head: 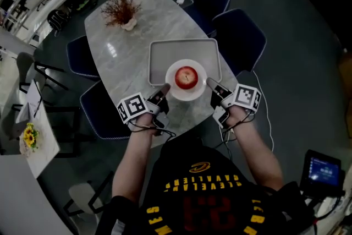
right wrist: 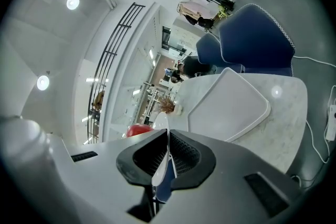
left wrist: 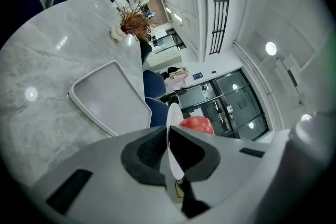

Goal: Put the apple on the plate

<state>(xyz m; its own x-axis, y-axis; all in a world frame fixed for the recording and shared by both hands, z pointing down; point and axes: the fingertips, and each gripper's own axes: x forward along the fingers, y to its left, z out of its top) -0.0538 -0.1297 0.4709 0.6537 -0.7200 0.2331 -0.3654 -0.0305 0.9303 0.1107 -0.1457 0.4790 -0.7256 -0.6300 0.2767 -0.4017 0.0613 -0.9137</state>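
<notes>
Marble tabletop [head: 118, 58], long oval, running away from the person. Grey tray [head: 165, 52] on the near half.

White plate [head: 171, 91] overlaps the tray's near rim; can't tell whether it rests there or is lifted. Apple [head: 186, 77] already sits at the plate's centre, stem up.

Left hand-held gripper [head: 164, 89] is clamped on the plate's left rim, right hand-held gripper [head: 210, 84] on the opposite rim. The line between them crosses the apple, which lies inward from each and about equally near both. Judgement: the next move carries plate and apple as one, so the two sides must stay level.

Head view gives the layout. Each gripper view shows the jaws pinching the thin rim edge-on, with the apple [left wrist: 197, 124] behind it.
</notes>
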